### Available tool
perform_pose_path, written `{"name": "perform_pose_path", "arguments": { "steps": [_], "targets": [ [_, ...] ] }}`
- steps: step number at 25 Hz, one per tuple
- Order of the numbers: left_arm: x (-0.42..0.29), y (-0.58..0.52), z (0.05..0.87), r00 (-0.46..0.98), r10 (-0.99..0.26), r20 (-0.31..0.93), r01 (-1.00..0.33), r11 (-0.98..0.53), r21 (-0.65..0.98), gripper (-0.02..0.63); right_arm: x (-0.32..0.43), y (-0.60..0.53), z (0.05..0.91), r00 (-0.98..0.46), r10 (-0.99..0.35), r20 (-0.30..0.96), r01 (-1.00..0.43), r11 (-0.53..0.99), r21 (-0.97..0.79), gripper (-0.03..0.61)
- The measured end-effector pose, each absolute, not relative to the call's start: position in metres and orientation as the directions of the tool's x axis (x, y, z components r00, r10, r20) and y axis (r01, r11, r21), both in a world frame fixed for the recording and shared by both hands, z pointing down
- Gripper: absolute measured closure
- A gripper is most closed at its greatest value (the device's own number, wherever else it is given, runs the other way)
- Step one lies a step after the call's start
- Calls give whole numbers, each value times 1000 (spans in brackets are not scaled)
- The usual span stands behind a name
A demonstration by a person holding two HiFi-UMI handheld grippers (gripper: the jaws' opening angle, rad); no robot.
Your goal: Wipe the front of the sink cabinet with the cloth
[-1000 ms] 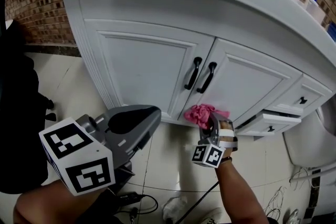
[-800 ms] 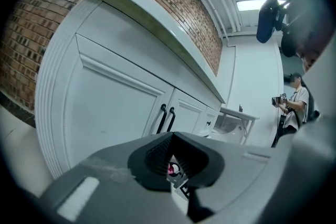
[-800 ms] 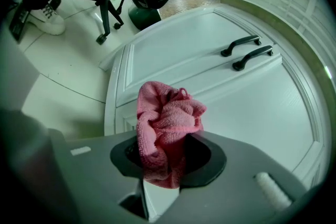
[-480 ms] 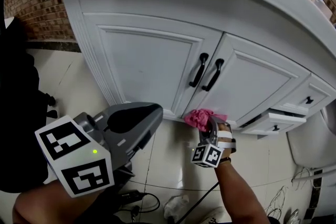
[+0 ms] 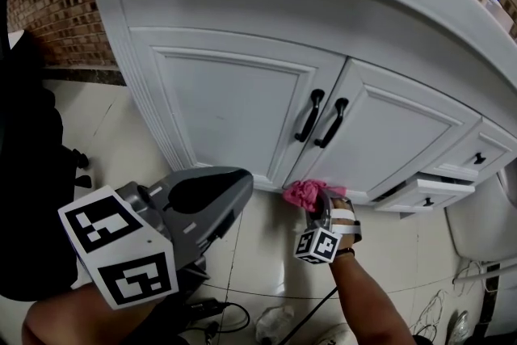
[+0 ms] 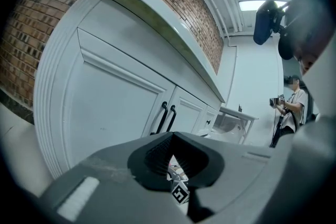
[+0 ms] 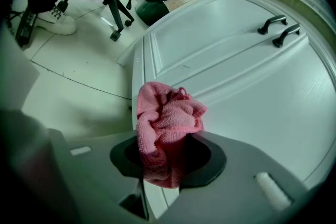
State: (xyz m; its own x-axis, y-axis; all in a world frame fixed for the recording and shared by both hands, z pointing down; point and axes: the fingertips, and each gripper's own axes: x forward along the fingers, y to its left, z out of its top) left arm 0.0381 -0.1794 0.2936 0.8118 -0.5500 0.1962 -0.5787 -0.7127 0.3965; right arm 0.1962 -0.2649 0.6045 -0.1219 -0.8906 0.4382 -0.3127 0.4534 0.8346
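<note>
Cloth (image 5: 305, 194) has slid lower, centre frame.
My right gripper (image 5: 313, 204) clamps it just under the cabinet (image 5: 234, 109) doors; left gripper (image 5: 233, 188) closed, empty.

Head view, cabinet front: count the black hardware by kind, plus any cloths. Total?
bar handles: 2
knobs: 2
cloth: 1, pink
total: 5
</note>
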Motion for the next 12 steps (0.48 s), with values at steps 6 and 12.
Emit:
{"name": "perform_pose_path", "arguments": {
  "steps": [6,12],
  "targets": [
    [40,-177,293,815,-544,202,-576,-720,386,609,197,-268,608,-97,-908,407,-238,418,877,448],
    [31,-171,288,809,-555,192,-580,-705,409,608,195,-265,610,-37,-871,490,-249,483,840,448]
  ]
}}
